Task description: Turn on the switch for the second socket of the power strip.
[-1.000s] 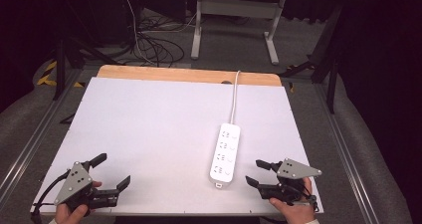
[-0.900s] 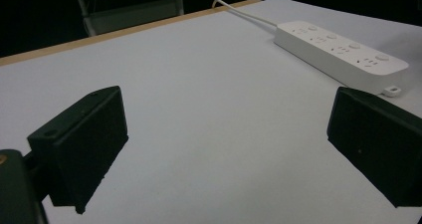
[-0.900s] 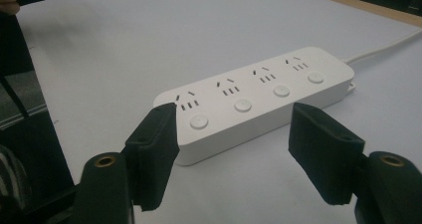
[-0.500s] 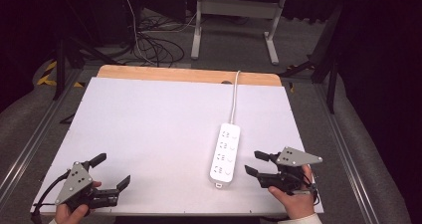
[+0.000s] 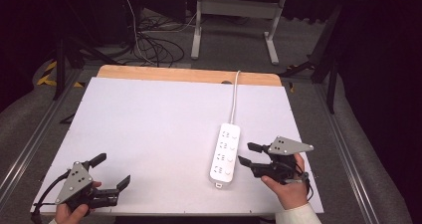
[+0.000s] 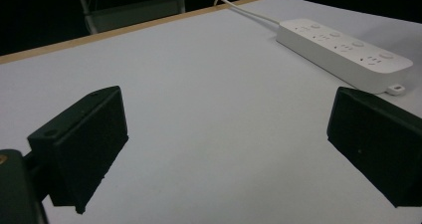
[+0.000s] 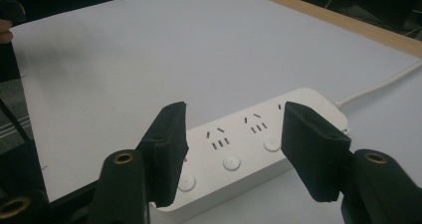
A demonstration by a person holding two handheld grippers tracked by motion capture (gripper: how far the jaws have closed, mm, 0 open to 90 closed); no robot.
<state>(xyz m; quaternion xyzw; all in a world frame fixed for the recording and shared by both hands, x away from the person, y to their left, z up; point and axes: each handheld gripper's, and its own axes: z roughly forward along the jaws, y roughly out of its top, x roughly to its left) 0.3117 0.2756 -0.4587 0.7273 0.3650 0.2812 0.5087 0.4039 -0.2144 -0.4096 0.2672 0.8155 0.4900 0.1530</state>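
The right gripper [image 5: 245, 153], jaws apart and just closing with nothing clamped, hovers beside the white power strip [image 5: 225, 152] at the near right of the table [image 5: 149, 114], seemingly lining up to grasp it, while the left gripper [image 5: 113, 171] waits wide open near the near-left edge, bare tabletop between the 2.

Left hand-held gripper [image 5: 108, 170]: low at the near left, jaws wide apart, nothing between them, pointing right and a little away. Left hand [image 5: 69, 213] grips it from behind. Right hand-held gripper [image 5: 247, 153]: raised at the near right, pointing left; jaws have just been closing, part open, nothing between the pads. Right hand [image 5: 286, 188] under it, white sleeve [image 5: 298, 216] at the wrist.
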